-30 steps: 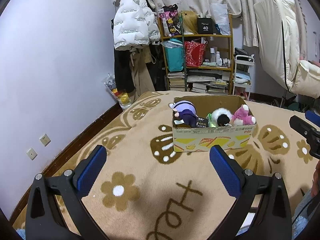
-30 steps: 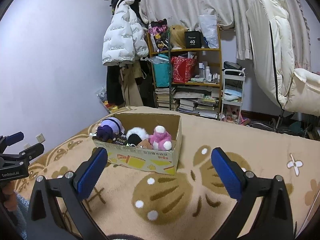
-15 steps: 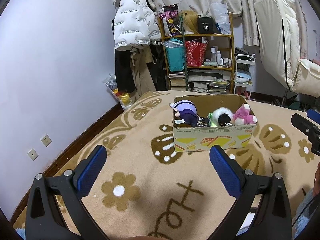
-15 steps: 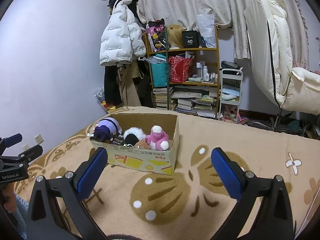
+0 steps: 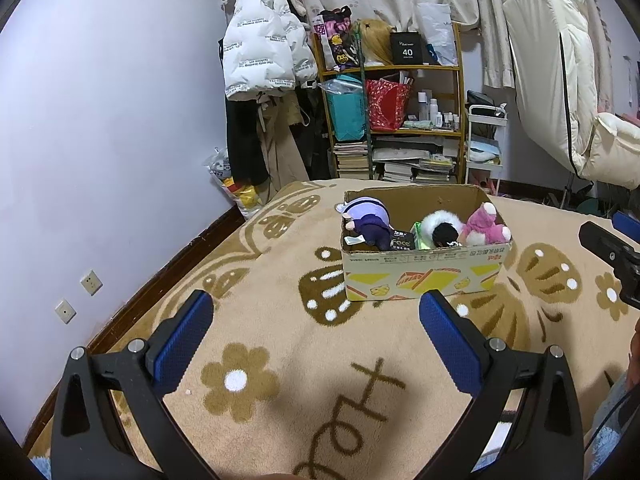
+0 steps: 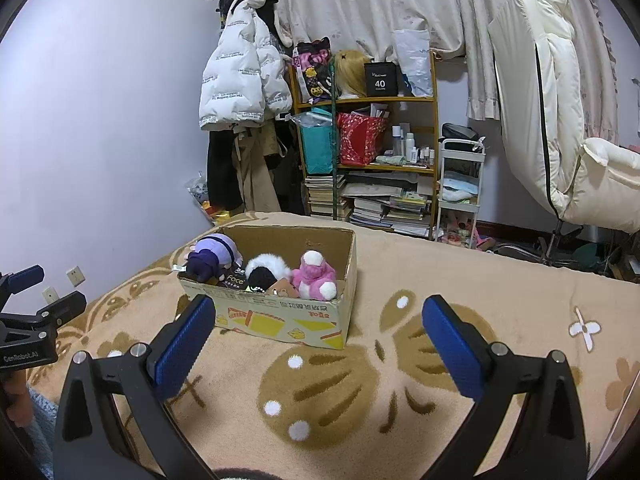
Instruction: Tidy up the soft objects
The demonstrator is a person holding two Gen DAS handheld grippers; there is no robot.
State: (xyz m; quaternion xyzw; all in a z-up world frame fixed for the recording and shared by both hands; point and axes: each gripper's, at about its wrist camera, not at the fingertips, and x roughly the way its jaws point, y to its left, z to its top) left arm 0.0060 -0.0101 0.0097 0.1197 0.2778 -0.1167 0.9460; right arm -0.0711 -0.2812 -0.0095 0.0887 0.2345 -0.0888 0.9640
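Two grippers hover above a tan patterned blanket spread over the bed. On it stands a cardboard box, holding the soft toys: a purple plush at its left end, a black-and-white plush in the middle, a pink plush at the right. The left gripper and right gripper are both spread wide, empty, short of the box.
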